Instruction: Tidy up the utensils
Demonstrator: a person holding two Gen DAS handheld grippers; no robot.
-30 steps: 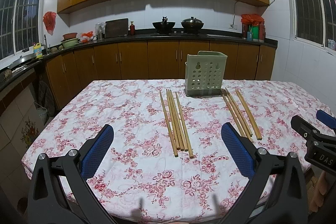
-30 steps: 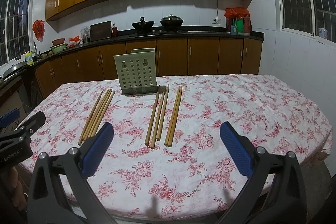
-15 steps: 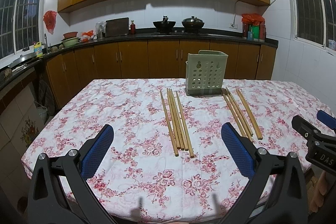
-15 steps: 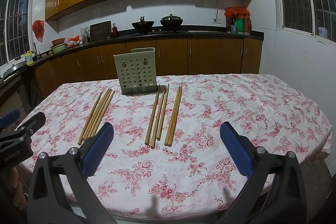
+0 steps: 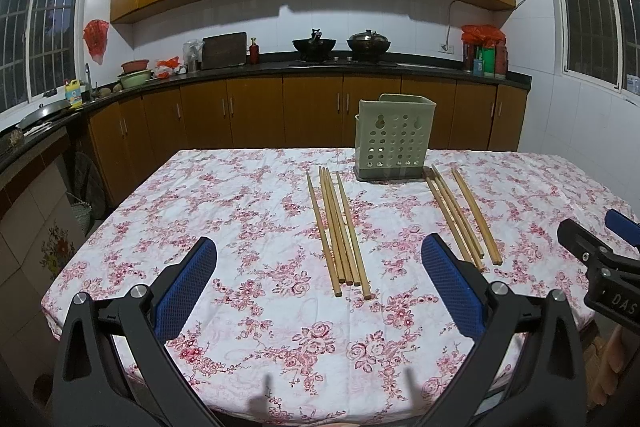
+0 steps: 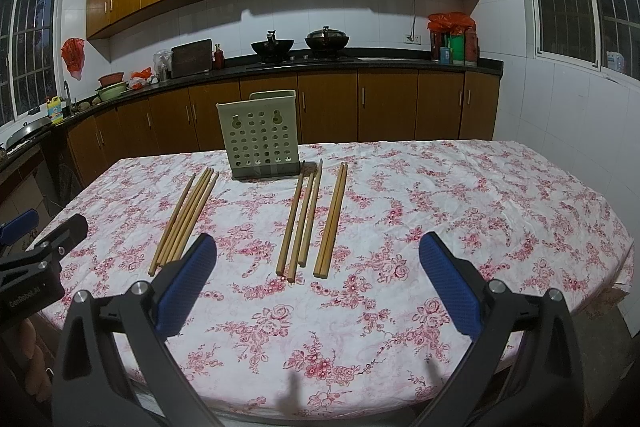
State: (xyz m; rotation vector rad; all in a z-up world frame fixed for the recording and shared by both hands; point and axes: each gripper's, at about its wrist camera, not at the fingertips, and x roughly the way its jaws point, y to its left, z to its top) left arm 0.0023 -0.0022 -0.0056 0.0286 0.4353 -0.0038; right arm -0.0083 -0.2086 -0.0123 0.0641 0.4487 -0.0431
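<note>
We have both the left gripper (image 5: 318,279) and right gripper (image 6: 318,277) spread wide and empty, chopsticks (image 5: 340,231) loose at 12 o'clock before the holder (image 5: 394,139), so grabbing the bundle risks scattering or rolling sticks, or snagging the tablecloth (image 5: 240,227).

On my feeds I count ten chopsticks on the flowered tablecloth (image 5: 248,227): five in the left bundle (image 5: 340,231), and five in the right group (image 6: 312,219), three together plus a close pair. One perforated green holder (image 6: 260,135) stands near the far edge, and I have two grippers.
</note>
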